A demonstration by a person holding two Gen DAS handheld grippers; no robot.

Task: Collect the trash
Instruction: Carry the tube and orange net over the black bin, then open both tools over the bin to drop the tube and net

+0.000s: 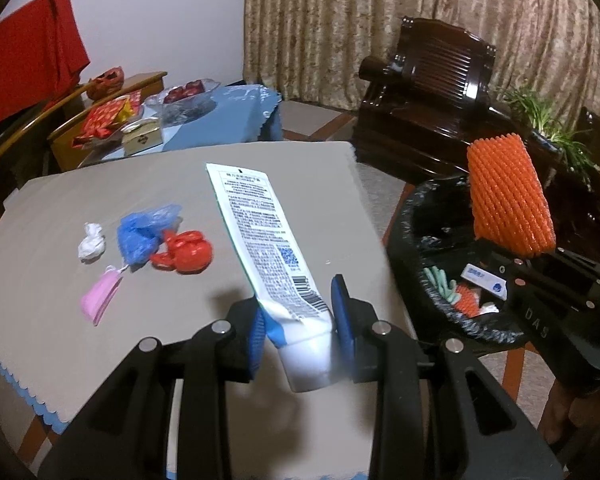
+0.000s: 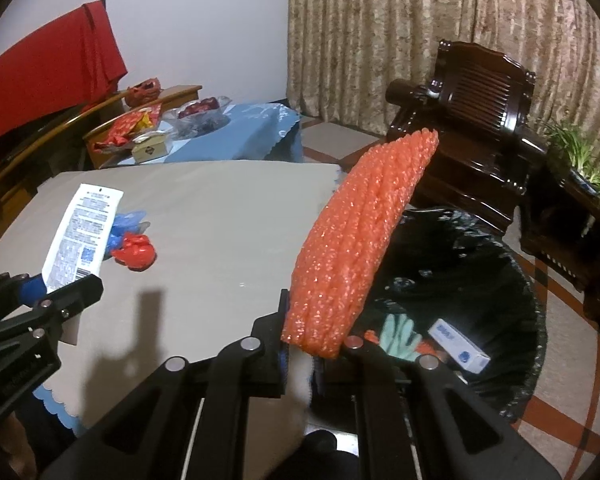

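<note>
The orange foam net is pinched in the right claw, held above the black-lined trash bin; the toothpaste tube is clamped in the left claw, over the tabletop. Both look mid-carry; next, each needs positioning over the bin's mouth, then letting go. 4 small scraps, white, blue, red and pink, lie on the grey tabletop; curtains and a dark wooden chair stand behind.
</note>
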